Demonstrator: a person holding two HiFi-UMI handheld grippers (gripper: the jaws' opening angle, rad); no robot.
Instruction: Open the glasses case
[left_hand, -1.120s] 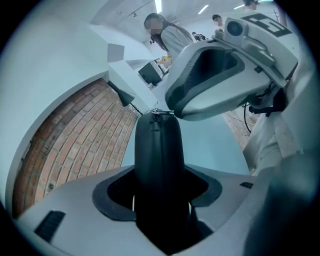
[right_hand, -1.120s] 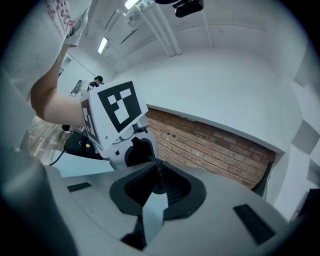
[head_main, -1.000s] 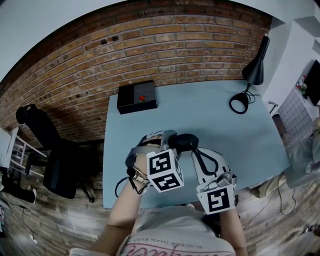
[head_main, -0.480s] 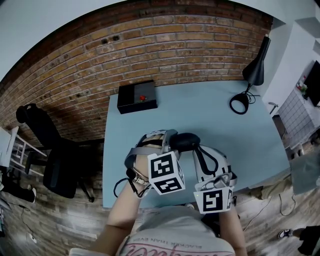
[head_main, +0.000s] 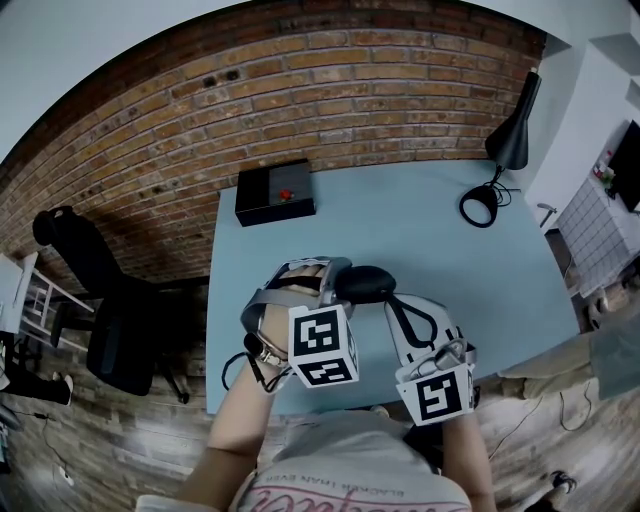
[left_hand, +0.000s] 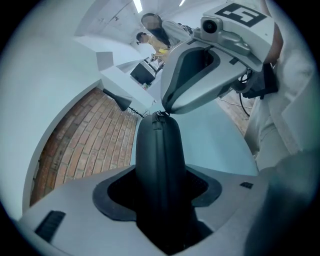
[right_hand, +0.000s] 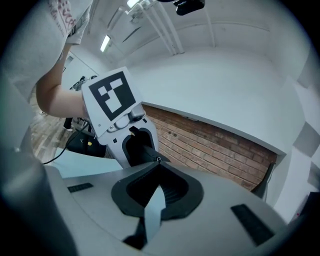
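Head view: case (head_main: 365, 283) over table (head_main: 430, 225), near its front edge, between left gripper (head_main: 340, 288) and right gripper (head_main: 388, 297); left gripper view: jaws wide, clamped round case; right gripper view: jaws just closing, pinched on zip pull (right_hand: 158, 160) at case tip.

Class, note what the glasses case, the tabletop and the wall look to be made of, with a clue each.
Glasses case: probably a fabric-covered hard shell, matt black, zip seam along its edge.
Tabletop: smooth pale blue, likely laminate or painted board, faint sheen.
Wall: exposed red-brown brick, mortar lines visible.
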